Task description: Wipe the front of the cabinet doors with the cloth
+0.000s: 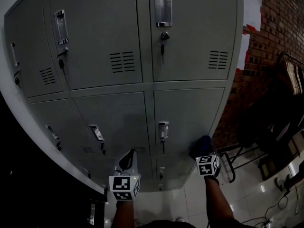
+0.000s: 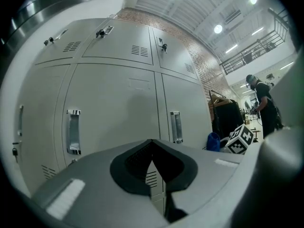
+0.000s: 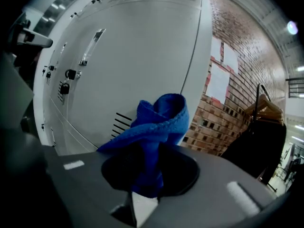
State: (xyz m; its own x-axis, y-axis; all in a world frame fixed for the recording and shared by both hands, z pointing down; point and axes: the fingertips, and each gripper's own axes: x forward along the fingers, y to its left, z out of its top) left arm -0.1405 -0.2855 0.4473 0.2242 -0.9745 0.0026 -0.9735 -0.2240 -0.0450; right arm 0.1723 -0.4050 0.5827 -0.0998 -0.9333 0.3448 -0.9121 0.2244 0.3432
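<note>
My right gripper (image 3: 147, 175) had its jaws clamped on the bunched blue terry cloth (image 3: 159, 122), which stood up out of them in a folded wad. My left gripper (image 2: 152, 167) had its jaws drawn together with nothing between them.

In the right gripper view the wad sat just in front of the black vent slots (image 3: 121, 122) at about 10 o'clock from the jaws. Behind them was the pale grey face of a door of the grey steel locker cabinet (image 1: 190, 113). In the head view the cloth lay at about 5 o'clock on the cabinet front, low on the bottom right door (image 1: 185, 127) and near its outer edge. I could not tell whether it was pressing on the metal or just off it. The left gripper hung apart from it at 7 o'clock, before the neighbouring lower door and not touching anything.

I judged that I was at the start of a pass on that door. To do it well I would lean the wad flat onto the steel and sweep in overlapping strokes towards 12 o'clock. I would ease round the chrome pull handle (image 1: 163, 129) at the door's 9 o'clock side so the cloth did not snag. I would also keep the grip firm and the idle gripper clear.
</note>
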